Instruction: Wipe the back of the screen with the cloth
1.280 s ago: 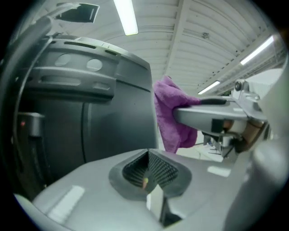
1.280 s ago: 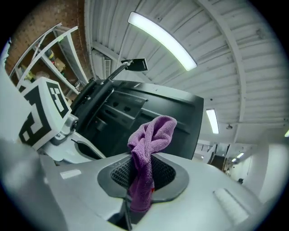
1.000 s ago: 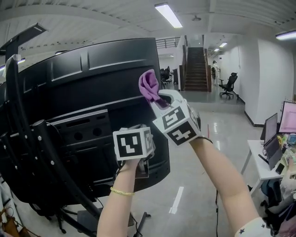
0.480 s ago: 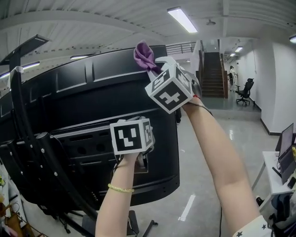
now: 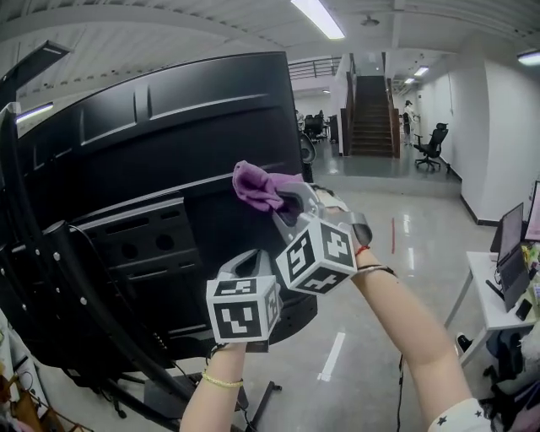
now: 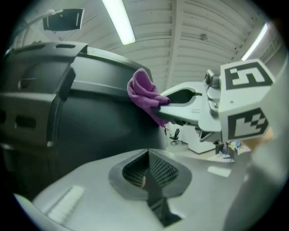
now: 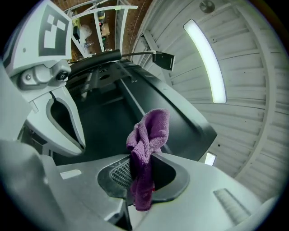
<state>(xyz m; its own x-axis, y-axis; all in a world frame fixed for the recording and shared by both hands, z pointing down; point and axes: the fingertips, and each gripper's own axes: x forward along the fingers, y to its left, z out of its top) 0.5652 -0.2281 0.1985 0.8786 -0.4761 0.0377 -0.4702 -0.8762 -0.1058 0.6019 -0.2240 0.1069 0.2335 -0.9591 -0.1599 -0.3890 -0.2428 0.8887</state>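
Overhead, a long ceiling strip light (image 5: 319, 17) shines; below lies a glossy pale floor (image 5: 371, 253), and a dark staircase (image 5: 371, 118) stands far behind. The large curved black plastic back of the screen (image 5: 169, 152), smooth with raised ridges, fills the left. The right tongs (image 7: 142, 180) are clamped on a crumpled purple terry cloth (image 7: 146, 135), which is at the right part of this back. The left tongs (image 6: 146, 176) are pressed together, with nothing between them.

Glossy floor (image 5: 359, 287) under screen stand (image 5: 162, 395)
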